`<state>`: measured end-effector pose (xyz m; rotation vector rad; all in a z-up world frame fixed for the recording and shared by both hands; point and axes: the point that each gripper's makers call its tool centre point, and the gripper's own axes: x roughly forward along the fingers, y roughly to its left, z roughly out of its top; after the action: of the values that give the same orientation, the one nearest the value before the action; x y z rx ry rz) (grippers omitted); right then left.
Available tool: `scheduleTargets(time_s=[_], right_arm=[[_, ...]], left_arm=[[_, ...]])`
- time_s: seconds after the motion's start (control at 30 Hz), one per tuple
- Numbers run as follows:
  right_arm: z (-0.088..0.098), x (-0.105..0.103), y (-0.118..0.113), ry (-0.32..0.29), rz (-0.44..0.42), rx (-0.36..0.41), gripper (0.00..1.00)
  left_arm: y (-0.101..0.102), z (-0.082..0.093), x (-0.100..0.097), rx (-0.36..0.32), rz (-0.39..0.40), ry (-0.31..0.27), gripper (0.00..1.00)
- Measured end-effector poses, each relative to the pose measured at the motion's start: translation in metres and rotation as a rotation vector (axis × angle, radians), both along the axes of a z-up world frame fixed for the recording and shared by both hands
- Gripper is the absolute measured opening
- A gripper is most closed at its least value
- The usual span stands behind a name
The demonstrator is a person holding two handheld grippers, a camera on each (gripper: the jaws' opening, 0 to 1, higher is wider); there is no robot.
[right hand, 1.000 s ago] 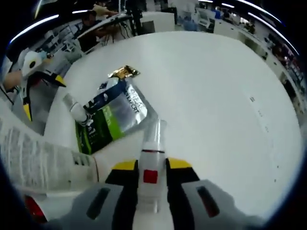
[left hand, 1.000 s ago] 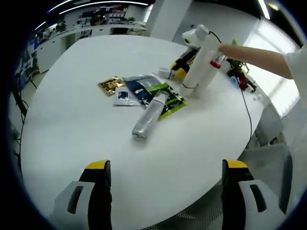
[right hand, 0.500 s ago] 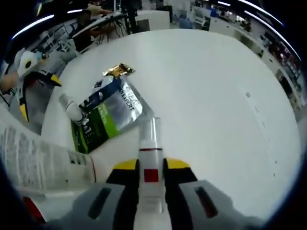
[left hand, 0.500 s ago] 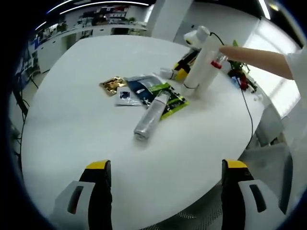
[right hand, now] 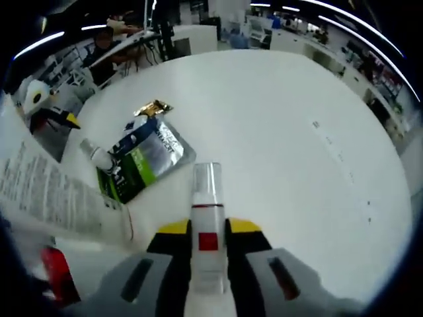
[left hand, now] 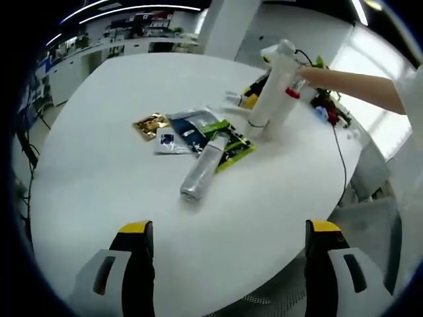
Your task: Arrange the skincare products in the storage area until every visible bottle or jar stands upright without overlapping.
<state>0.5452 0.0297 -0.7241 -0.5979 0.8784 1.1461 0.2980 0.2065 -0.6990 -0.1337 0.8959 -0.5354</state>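
In the left gripper view, the left gripper point(left hand: 225, 264) hangs over the near edge of the round white table point(left hand: 99, 172), its yellow-tipped jaws spread wide with nothing between them. Ahead, a silvery tube with a white cap point(left hand: 201, 168) lies on its side, its cap end resting on a green and silver foil sachet point(left hand: 228, 142); beside that sit a small blue and white sachet point(left hand: 168, 139) and a crumpled gold sachet point(left hand: 151, 123). Farther back a tall white tube point(left hand: 268, 92) stands tilted, right by the other gripper at the end of a person's bare forearm point(left hand: 350, 82). Behind the table runs a bright open office with long counters and ceiling strip lights. Over to the right gripper view: the right gripper point(right hand: 208, 241) has its jaws closed tight on a slim white bottle with a clear cap and a red band point(right hand: 207, 198), pointing out over the table. To its left lie the green and silver sachet, the tube's white cap and the gold sachet, and a large white printed surface point(right hand: 46, 195) crowds the left edge, too close to identify. People sit at desks beyond.
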Motion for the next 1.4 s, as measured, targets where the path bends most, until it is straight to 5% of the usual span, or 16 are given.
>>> scheduleTargets(time_s=[0.37,0.7,1.4], right_arm=[[0.016,-0.004,-0.029,-0.032,-0.111,0.042,0.19],[0.027,-0.01,-0.061,-0.035,-0.31,0.141,0.19],[0.04,-0.089,-0.116,-0.061,-0.577,0.289,0.19]], left_arm=[[-0.001,0.007,0.001,0.003,-0.02,-0.021,0.93],[-0.004,0.018,0.0,0.006,-0.038,-0.047,0.93],[-0.022,0.042,-0.005,-0.044,-0.08,-0.088,0.92]])
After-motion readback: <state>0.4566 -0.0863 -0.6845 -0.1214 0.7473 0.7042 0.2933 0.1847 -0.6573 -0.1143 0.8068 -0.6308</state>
